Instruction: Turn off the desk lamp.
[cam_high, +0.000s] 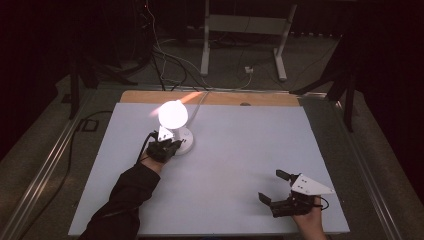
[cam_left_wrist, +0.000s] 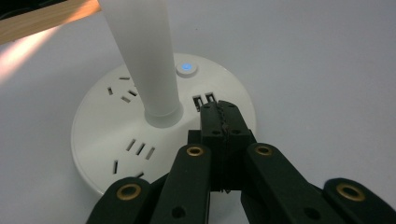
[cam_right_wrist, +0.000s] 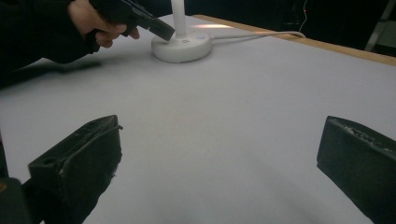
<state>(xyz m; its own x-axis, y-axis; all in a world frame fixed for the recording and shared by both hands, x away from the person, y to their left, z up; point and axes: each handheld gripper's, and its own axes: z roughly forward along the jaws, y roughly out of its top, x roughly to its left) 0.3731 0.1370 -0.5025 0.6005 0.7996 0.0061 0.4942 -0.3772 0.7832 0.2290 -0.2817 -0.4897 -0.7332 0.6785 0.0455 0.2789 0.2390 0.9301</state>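
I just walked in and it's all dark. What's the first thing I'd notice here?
The glowing white lamp at the back left of the grey table stands out first, shining in the dark room. The left gripper, jaws shut, reaches over the lamp's round base, near a little button lit blue. The right gripper waits open at the front right of the table.

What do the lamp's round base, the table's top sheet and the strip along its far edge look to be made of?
Lamp base: probably moulded plastic, white and smooth with a soft sheen; socket slots and a lit blue button are set into it. Top sheet: a matt pale grey-white board or laminate, uniform and without glare; which one cannot be told. Far strip: looks like bare light wood, tan in colour.
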